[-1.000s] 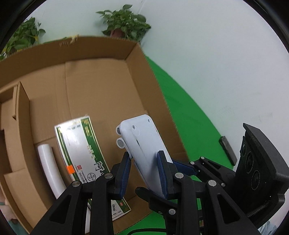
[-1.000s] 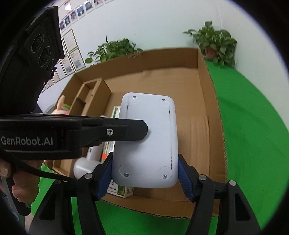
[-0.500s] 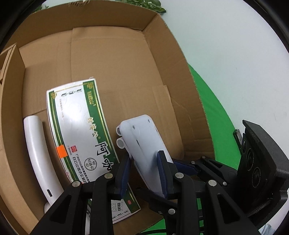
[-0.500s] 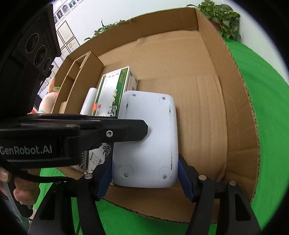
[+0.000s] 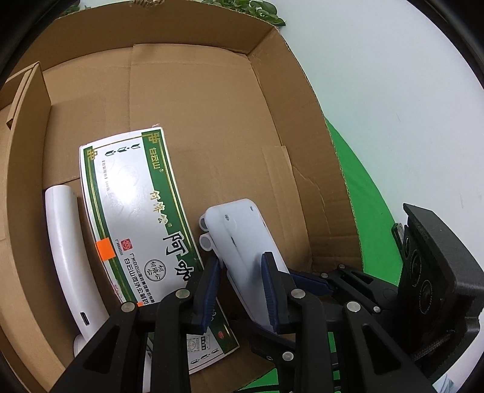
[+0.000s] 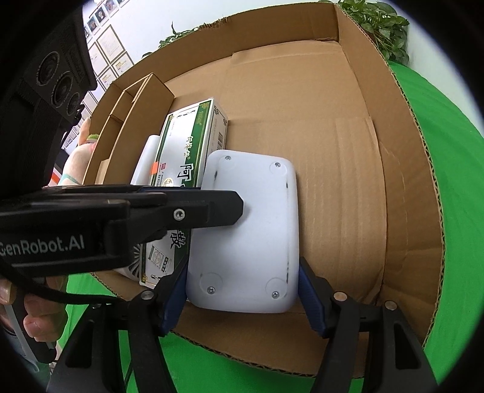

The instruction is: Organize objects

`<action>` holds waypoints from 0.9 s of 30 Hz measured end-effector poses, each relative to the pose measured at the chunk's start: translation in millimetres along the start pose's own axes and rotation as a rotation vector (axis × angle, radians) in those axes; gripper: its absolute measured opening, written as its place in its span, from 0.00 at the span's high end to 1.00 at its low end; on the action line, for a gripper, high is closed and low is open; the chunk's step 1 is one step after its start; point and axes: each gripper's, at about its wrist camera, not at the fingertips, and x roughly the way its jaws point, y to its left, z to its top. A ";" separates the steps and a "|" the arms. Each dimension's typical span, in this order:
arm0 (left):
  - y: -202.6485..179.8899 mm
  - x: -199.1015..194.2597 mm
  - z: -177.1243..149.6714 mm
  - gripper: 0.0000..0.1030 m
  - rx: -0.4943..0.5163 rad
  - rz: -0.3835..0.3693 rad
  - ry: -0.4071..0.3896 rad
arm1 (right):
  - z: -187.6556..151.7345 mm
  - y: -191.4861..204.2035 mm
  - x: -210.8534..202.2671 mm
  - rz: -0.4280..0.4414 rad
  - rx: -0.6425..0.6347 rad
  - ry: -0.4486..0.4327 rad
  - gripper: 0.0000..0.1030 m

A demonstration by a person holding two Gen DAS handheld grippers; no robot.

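Observation:
Both grippers hold one white plastic device (image 6: 251, 229), underside up, with screws at its corners; it also shows in the left wrist view (image 5: 242, 241). My right gripper (image 6: 242, 290) is shut on its near end across its width. My left gripper (image 5: 240, 287) is shut on its left edge, and its finger (image 6: 181, 211) crosses the right wrist view. The device hangs low inside the open cardboard box (image 6: 348, 136), just right of a green-and-white medicine carton (image 5: 136, 217) that lies on the box floor.
A white curved handle-like object (image 5: 65, 257) lies left of the carton (image 6: 181, 157). A cardboard divider (image 5: 24, 151) stands at the box's left side. The box sits on a green cloth (image 6: 459, 196). Potted plants (image 6: 381, 27) stand behind the box.
Both grippers have carried the white device forward and down into the box, so it now sits low beside the green-and-white carton.

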 end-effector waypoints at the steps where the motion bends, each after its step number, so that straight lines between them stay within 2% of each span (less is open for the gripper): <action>1: -0.3 -0.5 -0.1 0.76 -0.003 -0.002 0.000 | -0.1 0.1 0.1 0.001 0.000 0.005 0.36; 8: -1.8 -9.9 -7.4 0.76 0.008 0.006 -0.025 | -1.7 1.1 -0.6 0.024 -0.001 0.035 0.31; 14: 1.2 -18.6 -19.7 0.74 0.046 0.043 -0.053 | -4.4 1.7 -1.2 0.026 -0.010 0.047 0.31; 17: 19.6 -17.6 -14.2 0.74 0.051 0.050 -0.053 | -7.5 2.6 -1.3 0.008 -0.019 0.044 0.37; 19: 21.6 -15.0 -18.1 0.74 0.051 0.054 -0.045 | -9.9 3.5 -1.2 -0.019 -0.029 0.046 0.47; 20: 19.9 -4.9 -17.2 0.74 0.051 0.049 -0.047 | -11.4 3.7 -0.5 -0.031 -0.035 0.050 0.49; 27: 26.8 -3.3 -29.1 0.74 0.048 0.016 -0.055 | -18.4 5.3 -0.2 -0.029 -0.054 0.061 0.50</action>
